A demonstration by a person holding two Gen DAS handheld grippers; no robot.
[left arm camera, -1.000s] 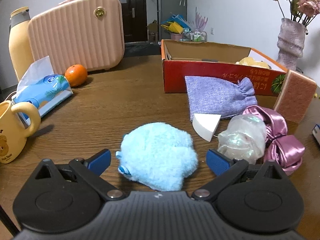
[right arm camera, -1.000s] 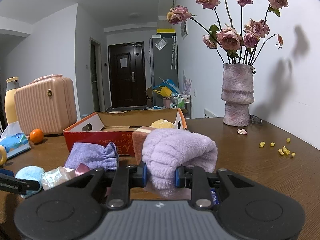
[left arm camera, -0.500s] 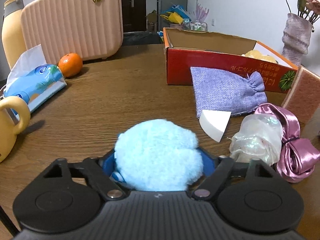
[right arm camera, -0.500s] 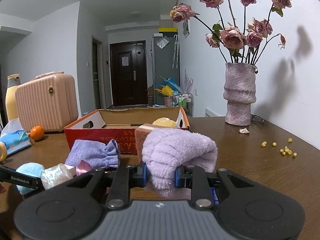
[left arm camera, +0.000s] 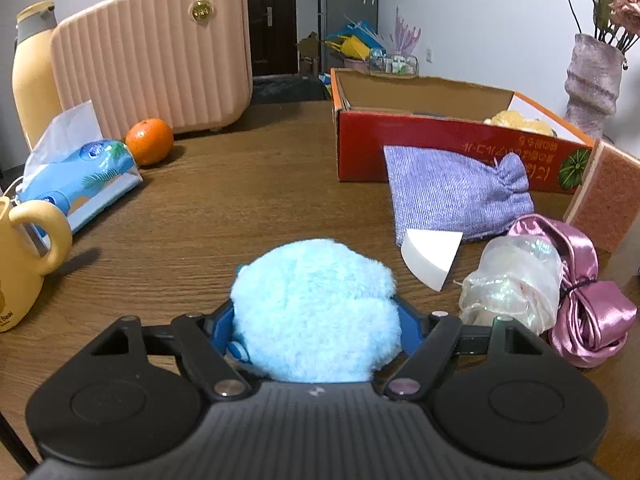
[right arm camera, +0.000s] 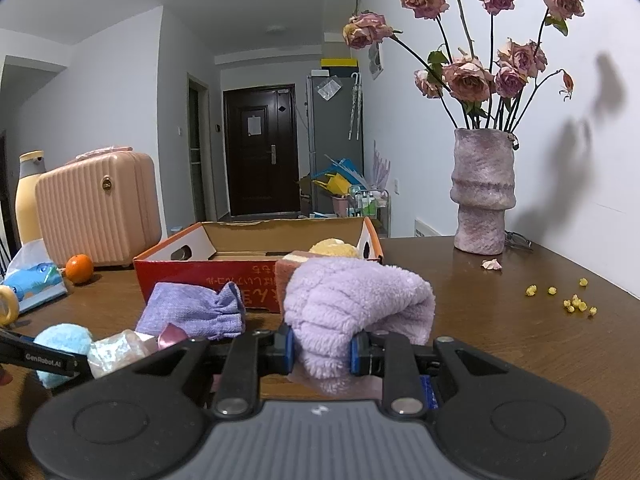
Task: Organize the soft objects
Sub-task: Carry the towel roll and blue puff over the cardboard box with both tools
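Left gripper: jaws closing, blue pads pressed into the light-blue fluffy puff, near centre of the wooden table.
Puff handling: likely light, squashy; hold its middle.
Right gripper: clamped on the lilac fleece cloth, near the red cardboard box.

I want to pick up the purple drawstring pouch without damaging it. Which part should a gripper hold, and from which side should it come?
Probably the gathered neck of the purple drawstring pouch. There the cloth bunches into a narrow waist that two fingers can close around, while the body lies wide and flat on the table. Come from above, on the near side, because the red box stands close behind it.
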